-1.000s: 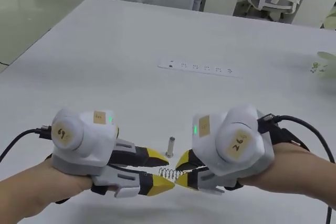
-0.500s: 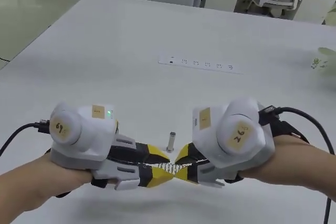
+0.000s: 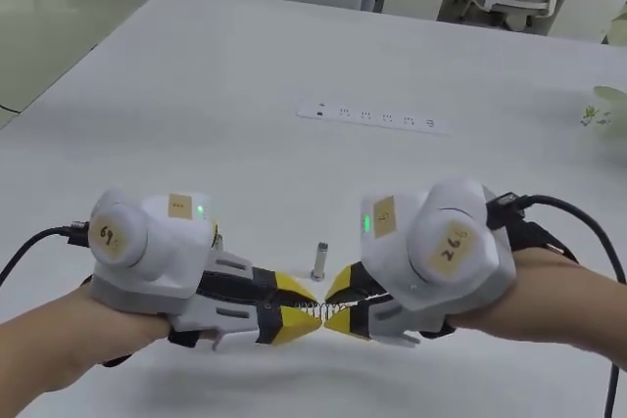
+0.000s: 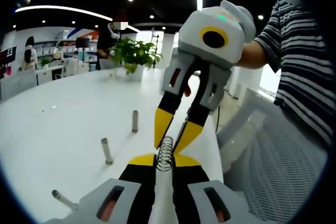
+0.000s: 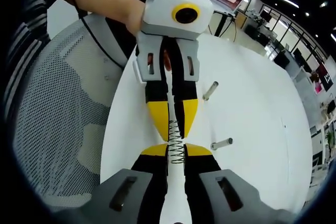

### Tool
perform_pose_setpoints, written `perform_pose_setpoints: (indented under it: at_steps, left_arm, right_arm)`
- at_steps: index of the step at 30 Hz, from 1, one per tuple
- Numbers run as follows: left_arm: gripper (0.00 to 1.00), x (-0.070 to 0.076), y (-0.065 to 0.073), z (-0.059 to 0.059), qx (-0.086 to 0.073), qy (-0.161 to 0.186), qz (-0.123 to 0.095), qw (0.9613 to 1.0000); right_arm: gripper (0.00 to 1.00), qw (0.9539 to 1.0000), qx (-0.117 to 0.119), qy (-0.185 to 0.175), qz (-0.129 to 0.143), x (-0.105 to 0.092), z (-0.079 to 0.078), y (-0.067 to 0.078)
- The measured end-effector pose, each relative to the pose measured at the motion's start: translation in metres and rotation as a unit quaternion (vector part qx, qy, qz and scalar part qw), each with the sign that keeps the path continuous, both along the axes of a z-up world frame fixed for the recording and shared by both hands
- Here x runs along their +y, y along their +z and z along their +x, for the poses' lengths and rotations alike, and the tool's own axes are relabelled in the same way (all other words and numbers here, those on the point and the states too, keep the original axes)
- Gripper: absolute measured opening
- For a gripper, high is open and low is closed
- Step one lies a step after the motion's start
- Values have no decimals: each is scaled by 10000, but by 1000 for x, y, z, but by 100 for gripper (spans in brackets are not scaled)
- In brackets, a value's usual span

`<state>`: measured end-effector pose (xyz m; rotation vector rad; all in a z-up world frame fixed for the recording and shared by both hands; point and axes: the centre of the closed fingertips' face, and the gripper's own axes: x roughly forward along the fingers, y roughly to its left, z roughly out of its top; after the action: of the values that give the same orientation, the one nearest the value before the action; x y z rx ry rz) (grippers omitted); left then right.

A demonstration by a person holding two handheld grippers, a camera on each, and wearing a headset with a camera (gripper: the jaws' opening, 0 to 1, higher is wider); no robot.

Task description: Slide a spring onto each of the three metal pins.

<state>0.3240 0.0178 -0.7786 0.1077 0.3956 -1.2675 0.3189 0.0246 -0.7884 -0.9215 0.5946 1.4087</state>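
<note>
My left gripper [image 3: 306,312], right gripper [image 3: 334,311] clamp 1 thin steel spring [image 5: 176,142] | 3 grey metal pins [image 4: 135,120] bare | 0/3 done

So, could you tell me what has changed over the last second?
The left gripper and right gripper have moved together until their tongs nearly touch, leaving little of the spring showing between them. The left tongs, open a second ago, have closed on it; the right tongs still hold its other end. The upright pin and power strip stayed put.
</note>
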Motion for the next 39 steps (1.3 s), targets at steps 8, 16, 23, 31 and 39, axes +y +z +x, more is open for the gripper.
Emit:
perform_pose_setpoints:
  at_steps: [8, 16, 23, 31, 39]
  left_arm:
    - [2, -2, 0, -3, 88, -207, -55, 9997]
    - [2, -5, -3, -6, 129, -391, 7, 9992]
    - [2, -1, -2, -8, 172, -412, 18, 9990]
    - [2, -2, -3, -12, 181, -499, 70, 9986]
    - [2, -3, -4, -15, 180, -559, 120, 9982]
  right_arm:
    - [8, 9999, 24, 79, 143, -3, -4, 0]
    - [8, 9994, -107, 274, 186, -7, -8, -5]
    - [11, 9992, 26, 81, 391, -18, -8, -8]
    - [10, 9985, 40, 151, 532, -15, -12, -9]
    - [7, 9977, 79, 147, 654, -16, -15, -7]
